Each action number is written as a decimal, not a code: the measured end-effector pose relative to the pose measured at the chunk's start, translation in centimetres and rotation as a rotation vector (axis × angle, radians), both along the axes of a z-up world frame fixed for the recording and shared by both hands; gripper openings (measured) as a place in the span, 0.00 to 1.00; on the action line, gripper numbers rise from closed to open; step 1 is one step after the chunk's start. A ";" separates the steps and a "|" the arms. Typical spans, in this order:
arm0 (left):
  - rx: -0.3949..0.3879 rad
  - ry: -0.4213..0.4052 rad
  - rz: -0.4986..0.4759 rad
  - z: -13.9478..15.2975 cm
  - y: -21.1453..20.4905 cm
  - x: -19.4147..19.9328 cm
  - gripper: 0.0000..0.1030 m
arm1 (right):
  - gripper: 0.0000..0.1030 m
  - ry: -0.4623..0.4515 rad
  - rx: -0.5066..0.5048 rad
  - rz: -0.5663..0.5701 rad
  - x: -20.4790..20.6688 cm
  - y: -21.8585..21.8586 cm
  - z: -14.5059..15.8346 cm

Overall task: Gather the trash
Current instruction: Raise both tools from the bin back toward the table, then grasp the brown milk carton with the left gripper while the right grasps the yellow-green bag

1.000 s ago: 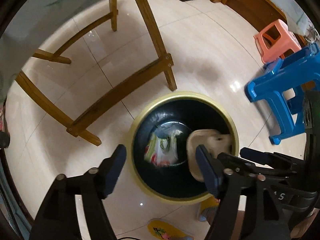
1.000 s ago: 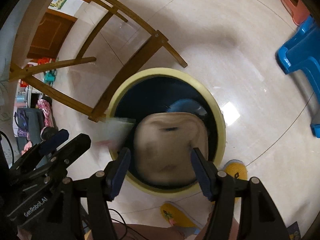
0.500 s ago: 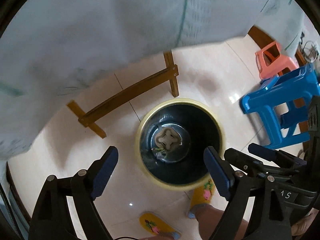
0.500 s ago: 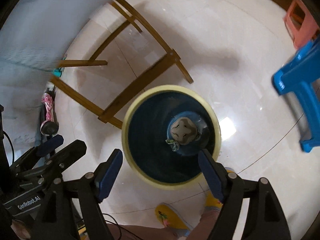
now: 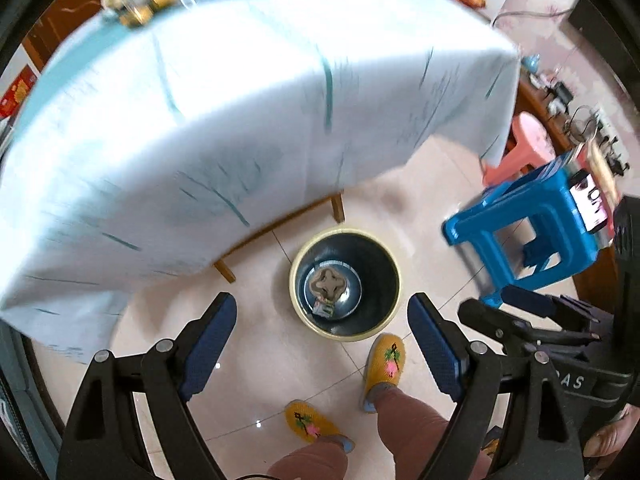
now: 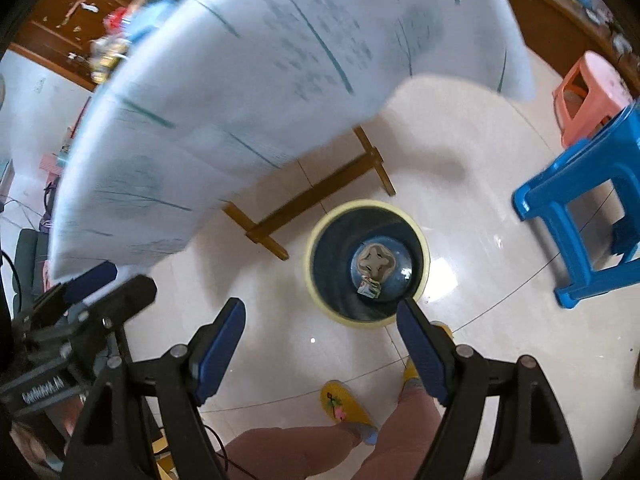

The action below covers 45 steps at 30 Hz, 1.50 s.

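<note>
A round bin with a yellow rim (image 5: pixel 301 256) (image 6: pixel 316 236) stands on the tiled floor beside the table. At its bottom lie a crumpled beige paper cup (image 5: pixel 329 283) (image 6: pixel 374 263) and a small colourful wrapper (image 5: pixel 323 309) (image 6: pixel 369 289). My left gripper (image 5: pixel 322 346) is open and empty, high above the bin. My right gripper (image 6: pixel 320 346) is open and empty too, also high above it. The right gripper shows at the lower right of the left wrist view (image 5: pixel 532 312); the left gripper shows at the lower left of the right wrist view (image 6: pixel 80 300).
A table with a white cloth (image 5: pixel 240 100) (image 6: pixel 260 80) and wooden legs (image 6: pixel 316 196) stands left of the bin. A blue stool (image 5: pixel 532 232) (image 6: pixel 588 208) and a pink stool (image 5: pixel 524 148) (image 6: pixel 592 92) stand right. The person's feet in yellow slippers (image 5: pixel 386 360) are below.
Both grippers have risen well away from the bin, which looks smaller now. The beige cup and the wrapper dropped into the bin and lie at its bottom. The tablecloth fills the upper view.
</note>
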<state>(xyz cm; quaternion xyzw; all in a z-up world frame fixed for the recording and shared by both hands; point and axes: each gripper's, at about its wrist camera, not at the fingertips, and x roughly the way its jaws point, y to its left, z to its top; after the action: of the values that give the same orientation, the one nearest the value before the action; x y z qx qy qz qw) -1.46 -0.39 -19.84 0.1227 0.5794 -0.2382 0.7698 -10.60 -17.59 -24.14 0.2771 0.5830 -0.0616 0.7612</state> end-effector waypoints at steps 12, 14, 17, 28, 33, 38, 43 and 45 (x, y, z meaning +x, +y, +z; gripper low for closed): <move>-0.119 -0.185 -0.007 14.7 3.3 0.5 0.84 | 0.76 -0.208 -0.128 0.012 -0.7 2.7 15.8; -0.142 -0.209 -0.008 16.3 4.0 0.4 0.84 | 0.76 -0.245 -0.155 0.014 -0.6 3.0 17.6; -0.154 -0.256 -0.022 17.9 4.2 0.3 0.84 | 0.76 -0.280 -0.200 0.016 0.2 3.4 19.8; -0.202 -0.348 -0.011 22.2 3.6 2.3 0.83 | 0.76 -0.357 -0.338 0.081 3.1 4.3 24.3; -0.200 -0.332 0.021 22.2 2.2 4.8 0.83 | 0.76 -0.390 -0.421 0.176 6.7 3.7 24.6; -0.183 -0.288 0.120 20.5 0.2 9.5 0.83 | 0.76 -0.446 -0.547 0.287 11.9 1.7 24.0; -0.179 -0.245 0.264 18.3 -2.4 15.5 0.83 | 0.76 -0.481 -0.672 0.403 17.8 -1.2 21.4; -0.176 -0.205 0.324 17.3 -3.7 17.9 0.83 | 0.76 -0.474 -0.718 0.455 20.5 -2.5 19.4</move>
<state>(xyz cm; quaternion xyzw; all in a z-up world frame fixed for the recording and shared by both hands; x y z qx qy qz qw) 16.46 -4.08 -2.59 -0.0163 0.4873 -0.1472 0.8606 9.94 -20.10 -4.70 -0.1312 0.3813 -0.0262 0.9147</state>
